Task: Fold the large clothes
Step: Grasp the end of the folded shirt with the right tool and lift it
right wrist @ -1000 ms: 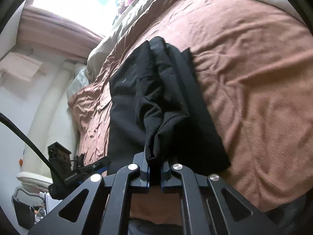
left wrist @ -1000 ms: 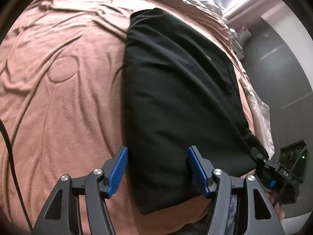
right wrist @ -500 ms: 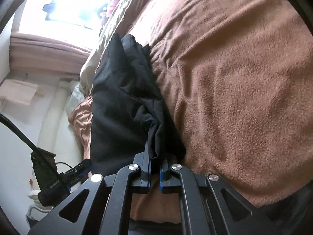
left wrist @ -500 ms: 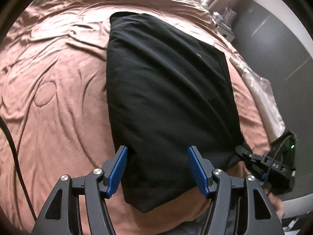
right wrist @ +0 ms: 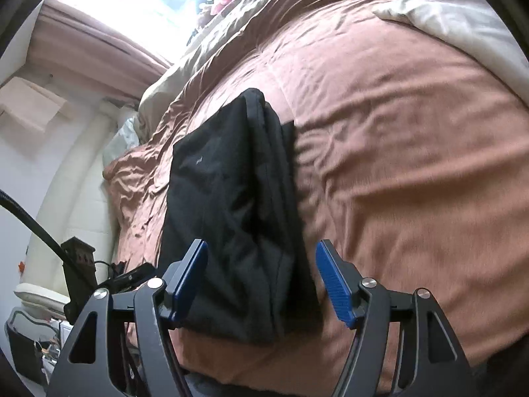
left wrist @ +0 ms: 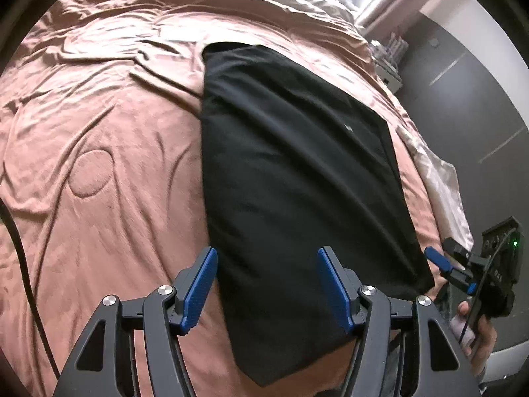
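A black garment (left wrist: 291, 172) lies folded into a long flat rectangle on a brown bedspread (left wrist: 99, 152). My left gripper (left wrist: 267, 286) is open and empty, hovering over the garment's near end. The right wrist view shows the same garment (right wrist: 231, 211) with its stacked folded edges along the right side. My right gripper (right wrist: 261, 281) is open and empty above its near end. The right gripper also shows at the right edge of the left wrist view (left wrist: 456, 268), beside the garment's corner.
A beige duvet (right wrist: 463, 23) lies across the far part of the bed. A dark wall (left wrist: 469, 106) and a small shelf of items (left wrist: 390, 59) stand beyond the bed's right side. A black cable (left wrist: 23, 264) runs along the left.
My right gripper has opened and let go of the black garment, which now lies flat on the bed. My left gripper stays open and has shifted slightly over the near end.
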The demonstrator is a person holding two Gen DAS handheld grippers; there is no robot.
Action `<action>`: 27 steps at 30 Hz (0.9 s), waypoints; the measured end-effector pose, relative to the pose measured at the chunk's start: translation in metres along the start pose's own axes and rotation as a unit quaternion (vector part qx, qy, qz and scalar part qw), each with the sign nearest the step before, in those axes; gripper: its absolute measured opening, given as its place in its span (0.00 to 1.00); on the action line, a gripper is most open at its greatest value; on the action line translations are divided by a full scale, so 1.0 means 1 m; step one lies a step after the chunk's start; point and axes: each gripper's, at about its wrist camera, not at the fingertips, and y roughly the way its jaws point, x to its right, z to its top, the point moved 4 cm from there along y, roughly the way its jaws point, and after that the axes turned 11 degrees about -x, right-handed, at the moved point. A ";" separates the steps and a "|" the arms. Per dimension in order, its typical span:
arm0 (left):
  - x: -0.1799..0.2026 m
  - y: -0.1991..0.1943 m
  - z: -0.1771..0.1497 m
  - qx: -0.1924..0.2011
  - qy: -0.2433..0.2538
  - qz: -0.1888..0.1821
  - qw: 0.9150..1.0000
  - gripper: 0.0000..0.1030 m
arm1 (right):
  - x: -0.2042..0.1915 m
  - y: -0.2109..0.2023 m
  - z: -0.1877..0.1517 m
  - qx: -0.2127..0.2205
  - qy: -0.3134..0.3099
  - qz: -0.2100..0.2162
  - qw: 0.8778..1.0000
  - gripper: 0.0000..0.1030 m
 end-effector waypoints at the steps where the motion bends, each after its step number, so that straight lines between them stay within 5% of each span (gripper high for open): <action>1: -0.004 0.000 0.003 0.002 -0.004 -0.002 1.000 0.62 | -0.001 0.004 0.009 -0.008 -0.003 0.002 1.000 0.64; 17: -0.041 0.026 0.071 0.011 -0.067 -0.058 0.996 0.62 | -0.001 0.105 0.115 -0.104 -0.015 0.021 0.994 0.74; 27: -0.035 0.034 0.090 0.010 -0.054 -0.071 0.996 0.59 | 0.018 0.128 0.140 -0.122 0.009 0.116 0.986 0.74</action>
